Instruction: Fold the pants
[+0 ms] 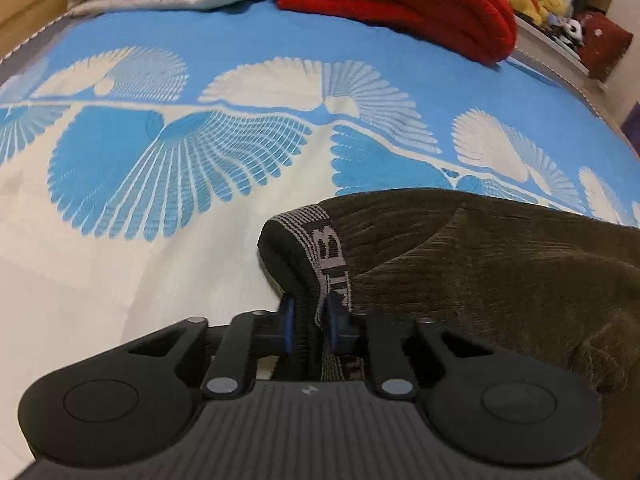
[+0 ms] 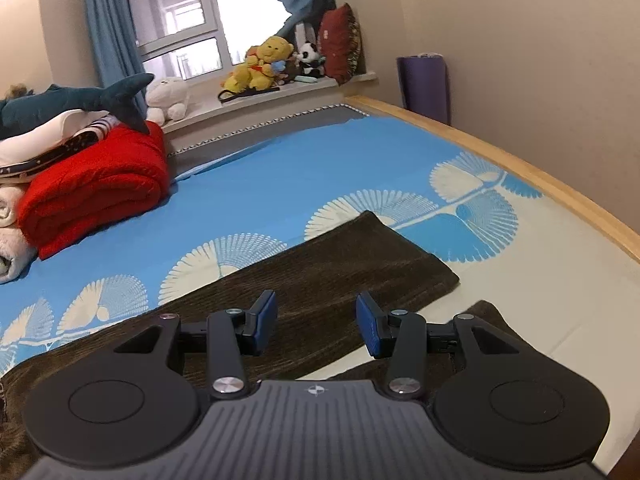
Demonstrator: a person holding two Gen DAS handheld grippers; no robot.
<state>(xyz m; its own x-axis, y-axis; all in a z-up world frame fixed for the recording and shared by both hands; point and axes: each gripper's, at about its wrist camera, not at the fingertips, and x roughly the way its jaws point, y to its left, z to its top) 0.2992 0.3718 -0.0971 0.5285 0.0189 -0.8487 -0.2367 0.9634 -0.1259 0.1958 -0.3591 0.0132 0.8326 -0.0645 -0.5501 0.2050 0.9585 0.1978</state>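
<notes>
Pants (image 1: 500, 272) of dark brown, ribbed fabric lie on the bed (image 1: 120, 280), spread over the blue and cream patterned sheet (image 2: 260, 184). In the right wrist view one leg (image 2: 340, 264) stretches flat toward the hem, with a second dark fold just beside the gripper's right edge. The left gripper (image 1: 310, 316) is clenched on the striped elastic waistband (image 1: 332, 256), which stands bunched up between the blue pads. The right gripper (image 2: 316, 320) hovers over the leg with its jaws released and nothing between them.

The cloth looks soft, limp and light, so it will likely sag and drag wherever it is unsupported. The waistband is the thickest, firmest edge and seems the safest hold; a second grip at the hem or the leg's outer edge would probably keep the fold straight. The ribbed pile should resist slipping.
</notes>
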